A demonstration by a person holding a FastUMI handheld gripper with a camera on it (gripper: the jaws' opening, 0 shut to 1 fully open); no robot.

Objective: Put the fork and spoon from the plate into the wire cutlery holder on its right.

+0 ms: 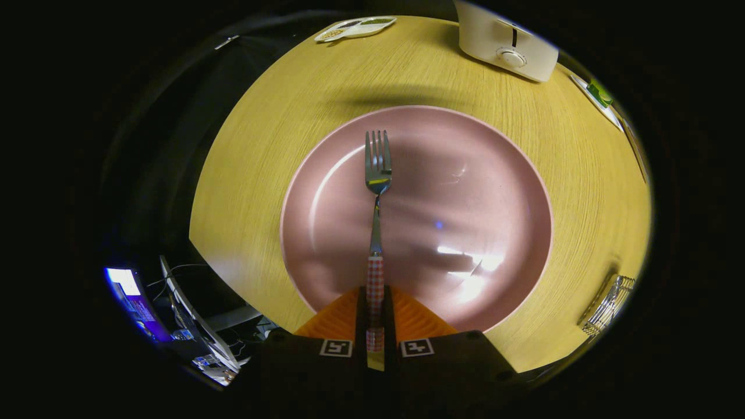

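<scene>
Gripper view is looking down along the tongs point(375, 317), which are pointing out over the near rim of the pink plate point(326, 244) and toward its middle. Both orange fingers point(334, 320) are drawn in narrow, pressing on the checked red-and-white handle of the fork point(376, 233) from either side, so the tongs are holding the fork by the end of its handle. The fork is running straight ahead from between the fingers, its steel neck and tines reaching out over the plate's centre with the tines pointing away; whether the tines are touching the plate or hanging just above it I cannot tell from this angle. The plate is sitting on the round wooden table point(268, 116), and light is glaring off its near right part. The wire cutlery holder point(608, 302) is standing on the table to the right of the plate, apart from its rim and well off to the side of the fingers. Beyond the plate, at the far side of the table, a white appliance with a round knob point(503, 43) is standing, and a small white divided dish point(355, 27) is lying further to the left of it. Off the table's left side, a lit screen point(131, 297) is glowing low down.
</scene>
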